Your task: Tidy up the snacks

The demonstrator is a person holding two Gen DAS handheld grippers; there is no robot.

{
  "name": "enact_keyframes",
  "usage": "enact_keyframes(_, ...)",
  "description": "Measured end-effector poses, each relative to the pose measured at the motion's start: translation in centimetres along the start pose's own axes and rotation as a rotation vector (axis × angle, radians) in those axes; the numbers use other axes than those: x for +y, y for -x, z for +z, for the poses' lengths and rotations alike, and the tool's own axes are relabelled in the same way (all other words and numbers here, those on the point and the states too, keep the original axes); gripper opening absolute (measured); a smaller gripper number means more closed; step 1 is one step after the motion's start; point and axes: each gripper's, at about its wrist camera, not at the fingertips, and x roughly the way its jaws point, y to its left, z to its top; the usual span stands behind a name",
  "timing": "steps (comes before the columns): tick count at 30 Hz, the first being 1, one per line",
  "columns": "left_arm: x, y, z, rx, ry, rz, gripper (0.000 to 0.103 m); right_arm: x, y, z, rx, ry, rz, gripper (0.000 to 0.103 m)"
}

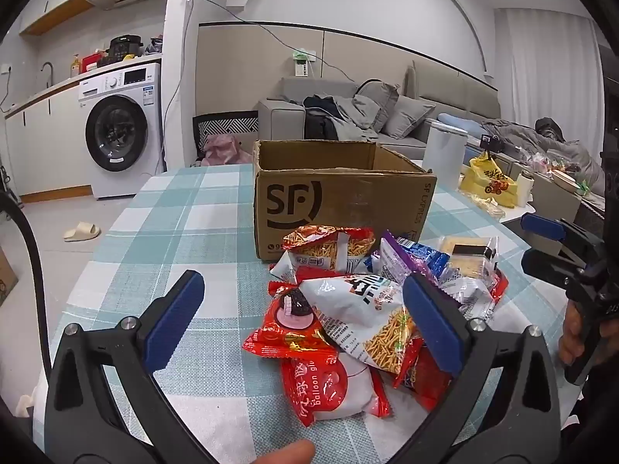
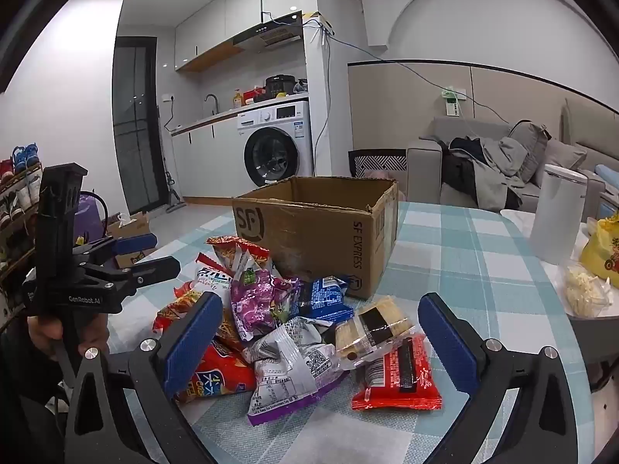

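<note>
Two claws hang over a heap of snacks (image 1: pixel 359 309) on the counter (image 1: pixel 185 208), which wears a blue and white check cloth. Both claws are spread wide and grip nothing.

In the left wrist view the left claw (image 1: pixel 305 317) has its blue pads on either side of the near end of the heap — not touching any bag. Between the pads lie a red bag (image 1: pixel 290 328) with a dark round treat on it and a white bag (image 1: pixel 359 309) of thin sticks. A red and white bag (image 1: pixel 332 390) lies closest, at the front of the heap. The right claw (image 1: pixel 541 239) shows at the right edge of this view, held by a hand (image 1: pixel 576 332).

In the right wrist view the right claw (image 2: pixel 325 332) sits over the other side of the heap. A purple bag (image 2: pixel 259 301), a blue bag (image 2: pixel 325 297), a clear pack of pale crackers (image 2: pixel 371 328) and a flat red pack (image 2: pixel 398 379) lie between its pads. The left claw (image 2: pixel 143 253) shows at the left, also held by a hand (image 2: pixel 50 332).

Just behind the heap stands a brown box (image 1: pixel 336 193), open at the top, with "SF" printed on its side. One bag of sticks (image 1: pixel 329 247) lies up against its front — whether they touch I cannot tell.

A white bin (image 2: pixel 557 212) and a yellow bag (image 2: pixel 599 247) stand off to the right. A washer (image 1: pixel 120 131) and a grey sofa (image 1: pixel 387 112) are farther back.
</note>
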Motion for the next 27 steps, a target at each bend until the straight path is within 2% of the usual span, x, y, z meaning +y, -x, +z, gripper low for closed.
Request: enact_keyframes(27,-0.4,0.1,-0.1,-0.005,-0.020,-0.032,0.102,0.0,0.0,0.0,0.011,0.002,0.002,0.103)
